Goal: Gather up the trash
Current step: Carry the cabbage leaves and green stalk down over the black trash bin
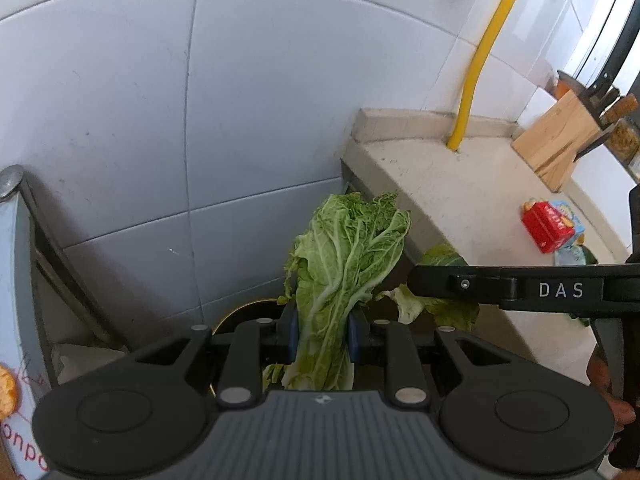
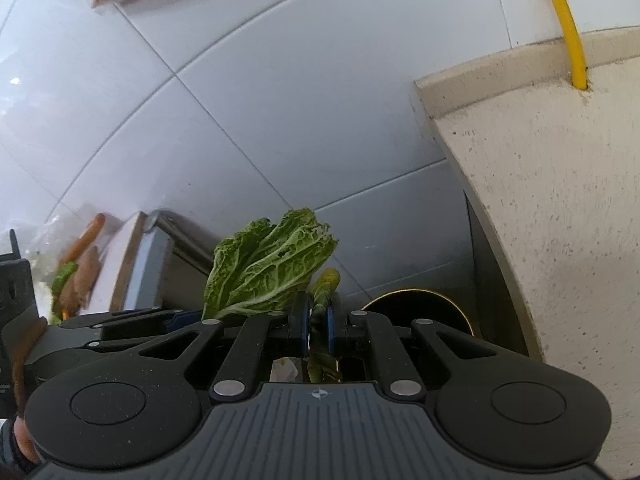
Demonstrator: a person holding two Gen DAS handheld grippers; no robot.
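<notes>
In the left wrist view my left gripper (image 1: 322, 332) is shut on a large green cabbage leaf (image 1: 348, 248), which stands up between the blue pads. My right gripper (image 1: 416, 280) reaches in from the right, with a smaller leaf scrap (image 1: 440, 310) hanging under it. In the right wrist view the right gripper (image 2: 318, 320) is shut on that thin green leaf scrap (image 2: 327, 282). The left gripper (image 2: 180, 318) and its cabbage leaf (image 2: 268, 264) are just to the left. Both grippers hang over a dark round bin with a gold rim (image 2: 416, 294), beside the counter's end.
A speckled stone counter (image 1: 460, 184) runs to the right, carrying a wooden knife block (image 1: 560, 140) and a red carton (image 1: 548, 226). A yellow pipe (image 1: 476, 68) rises from it along the grey tiled wall. To the left stands a metal-edged cabinet (image 2: 160, 248) with carrots (image 2: 84, 264) behind.
</notes>
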